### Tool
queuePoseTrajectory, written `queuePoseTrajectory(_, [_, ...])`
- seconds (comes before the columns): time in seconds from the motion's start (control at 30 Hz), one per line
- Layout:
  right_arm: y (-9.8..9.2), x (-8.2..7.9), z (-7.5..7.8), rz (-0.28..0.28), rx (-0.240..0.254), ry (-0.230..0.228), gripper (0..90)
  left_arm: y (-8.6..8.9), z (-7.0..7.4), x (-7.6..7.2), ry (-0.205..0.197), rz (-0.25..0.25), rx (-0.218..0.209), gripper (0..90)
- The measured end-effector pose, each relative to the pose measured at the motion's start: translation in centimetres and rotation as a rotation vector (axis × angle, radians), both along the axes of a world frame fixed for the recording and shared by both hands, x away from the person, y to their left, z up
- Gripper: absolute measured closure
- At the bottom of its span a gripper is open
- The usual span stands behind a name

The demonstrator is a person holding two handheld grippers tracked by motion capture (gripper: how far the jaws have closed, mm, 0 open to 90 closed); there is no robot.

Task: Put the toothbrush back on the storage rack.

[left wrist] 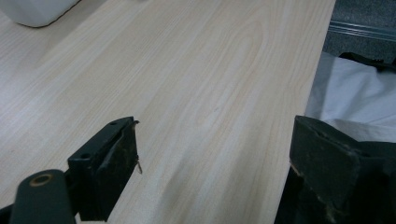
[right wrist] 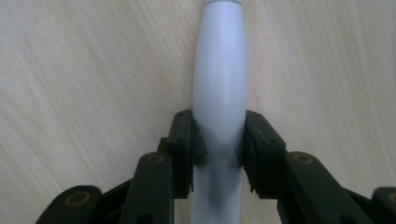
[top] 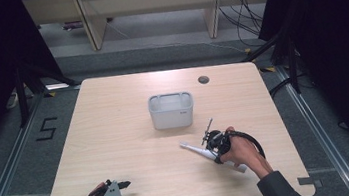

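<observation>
light wooden bench (top: 118,150) | pale grey rectangular plastic bin (top: 171,110) sitting mid-bench | white slim plastic electric toothbrush (top: 200,151) lying just in front of the bin, right hand-held gripper (right wrist: 218,149) pinching its handle | left hand-held gripper (left wrist: 215,154) spread wide over the near-left edge, nothing in it

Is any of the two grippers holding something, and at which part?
The right gripper clamps the white electric toothbrush around its handle. The left gripper is open and holds nothing.
</observation>
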State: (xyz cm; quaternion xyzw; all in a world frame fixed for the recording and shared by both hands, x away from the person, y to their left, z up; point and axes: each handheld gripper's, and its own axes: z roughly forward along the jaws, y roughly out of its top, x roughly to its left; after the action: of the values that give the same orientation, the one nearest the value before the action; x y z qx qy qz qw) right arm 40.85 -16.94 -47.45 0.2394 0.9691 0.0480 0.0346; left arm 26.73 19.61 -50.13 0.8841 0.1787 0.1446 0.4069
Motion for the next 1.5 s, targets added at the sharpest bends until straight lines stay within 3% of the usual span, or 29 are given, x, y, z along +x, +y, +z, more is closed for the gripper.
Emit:
queuePoseTrajectory(0.07, [-0.1,-0.2,0.0,-0.035,-0.012,-0.001,66.5,0.0,0.1,0.0,0.004,-0.006,0.003,14.7])
queuePoseTrajectory(0.3, [-0.7,-1.1,0.8,-0.044,0.029,-0.026,66.5,0.0,0.1,0.0,0.006,-0.007,0.006,14.7])
queuePoseTrajectory(0.4, [-1.3,-1.4,1.5,-0.035,0.088,-0.049,66.5,0.1,0.1,0.0,0.006,-0.007,0.009,14.7])
queuePoseTrajectory(0.43, [-1.5,-1.6,1.7,-0.035,0.102,-0.059,66.5,0.0,0.0,-0.1,0.012,0.002,-0.011,14.7])
queuePoseTrajectory(0.47, [-1.7,-1.7,1.9,-0.035,0.116,-0.078,66.6,0.1,0.1,0.0,0.007,-0.006,0.008,14.7])
queuePoseTrajectory(0.7, [-2.8,-2.5,4.0,-0.057,0.234,-0.148,66.5,0.0,0.0,0.0,0.004,0.001,0.005,14.7])
queuePoseTrajectory(0.73, [-3.0,-2.3,4.3,-0.03,0.258,-0.18,66.6,0.1,0.1,0.0,-0.003,-0.001,0.018,14.7])
queuePoseTrajectory(0.8, [-3.2,-2.5,4.9,-0.076,0.303,-0.191,66.6,0.1,0.0,0.0,-0.004,-0.001,0.012,14.7])
queuePoseTrajectory(0.87, [-3.4,-2.5,5.2,-0.085,0.337,-0.199,66.5,0.0,0.0,0.0,0.001,0.003,0.003,14.7])
queuePoseTrajectory(0.9, [-3.5,-2.3,5.4,-0.061,0.362,-0.224,66.5,0.1,0.1,0.0,0.009,-0.002,0.01,14.7])
queuePoseTrajectory(0.97, [-3.6,-2.2,5.6,-0.101,0.396,-0.28,66.5,0.0,0.0,0.0,0.003,-0.001,-0.002,14.7])
queuePoseTrajectory(1.0, [-3.6,-2.2,5.6,-0.116,0.413,-0.288,66.5,-0.1,0.0,-0.1,0.011,0.003,-0.012,14.7])
queuePoseTrajectory(1.03, [-3.6,-2.1,5.7,-0.135,0.433,-0.301,66.5,0.0,0.1,0.0,0.006,-0.005,0.006,14.7])
queuePoseTrajectory(1.07, [-3.7,-2.1,5.8,-0.137,0.438,-0.295,66.5,0.0,0.1,0.0,0.007,-0.004,0.008,14.7])
queuePoseTrajectory(1.13, [-3.8,-1.8,5.8,-0.116,0.495,-0.34,66.5,0.0,0.1,0.0,-0.001,0.002,0.007,14.7])
queuePoseTrajectory(1.17, [-3.9,-1.8,5.9,-0.114,0.505,-0.335,66.5,-0.1,0.0,-0.1,0.012,0.003,-0.012,14.7])
queuePoseTrajectory(1.23, [-3.9,-1.6,5.8,-0.126,0.523,-0.359,66.5,0.0,0.1,0.0,0.008,-0.005,0.007,14.7])
queuePoseTrajectory(1.33, [-4.0,-1.5,6.0,-0.162,0.546,-0.358,66.5,-0.1,0.0,-0.1,0.003,0.007,-0.015,14.7])
queuePoseTrajectory(1.4, [-4.0,-1.3,5.9,-0.161,0.586,-0.387,66.5,-0.1,0.0,-0.1,0.013,0.001,-0.009,14.7])
queuePoseTrajectory(1.43, [-4.0,-1.4,6.1,-0.168,0.587,-0.367,66.5,0.0,0.1,0.0,0.002,-0.003,0.003,14.7])
queuePoseTrajectory(1.5, [-4.0,-1.2,6.2,-0.184,0.611,-0.385,66.5,-0.1,0.0,-0.1,0.004,0.007,-0.016,14.7])
